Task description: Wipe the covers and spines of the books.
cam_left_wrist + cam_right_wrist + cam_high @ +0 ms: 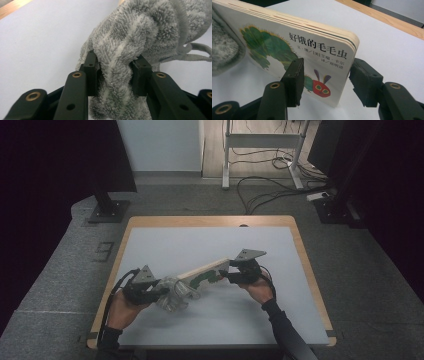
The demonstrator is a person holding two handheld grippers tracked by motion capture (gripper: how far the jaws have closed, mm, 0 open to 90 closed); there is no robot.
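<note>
Cloth (175,292) at the book's (204,272) left end.
Left gripper (161,289) clamps the cloth; right gripper (226,274) pinches the book's right end, its long axis running between them over the table (210,220).

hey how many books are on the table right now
1. The board book with a caterpillar on its cover stands tilted near the middle of the table, between the right gripper's jaws, its far end against the grey towel pinched by the left gripper.

Both hands low over the table, grippers angled inward toward each other

Left gripper (161,287) jaws clamped tight; left hand (122,306) behind it, forearm entering from below; right gripper (226,275) jaws set part-way apart; right hand (257,287) curled round its body
</note>
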